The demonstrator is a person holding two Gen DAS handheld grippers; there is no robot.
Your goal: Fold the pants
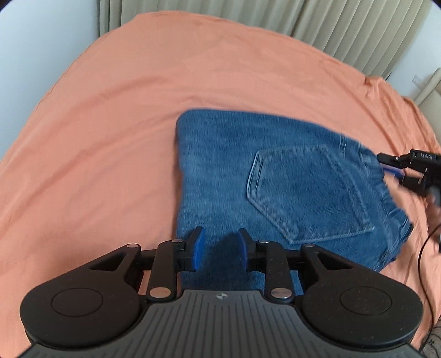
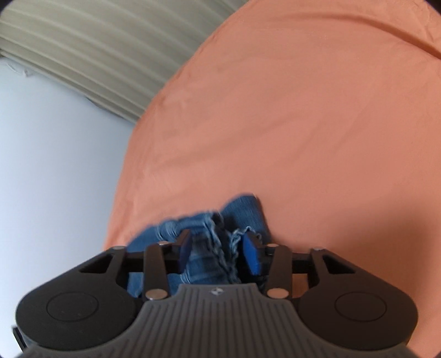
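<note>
Blue jeans lie folded into a compact block on the bed, which is covered by an orange sheet. They sit right of centre in the left wrist view. A back pocket faces up, and the gathered waistband lies along the right edge.

Left gripper: its fingers stand a narrow gap apart above the near left part of the jeans. Nothing is between the blue pads, and they grip nothing.

Right gripper: in its own view the fingers stand apart with bunched denim and a frayed edge between them. I cannot tell whether the pads press on the cloth. In the left wrist view this gripper sits at the far right edge, at the waistband side of the jeans. There it is too blurred to read contact.

Beige curtains hang beyond the far side of the bed, next to a pale wall. A thin black cable runs along the right edge of the left wrist view.
</note>
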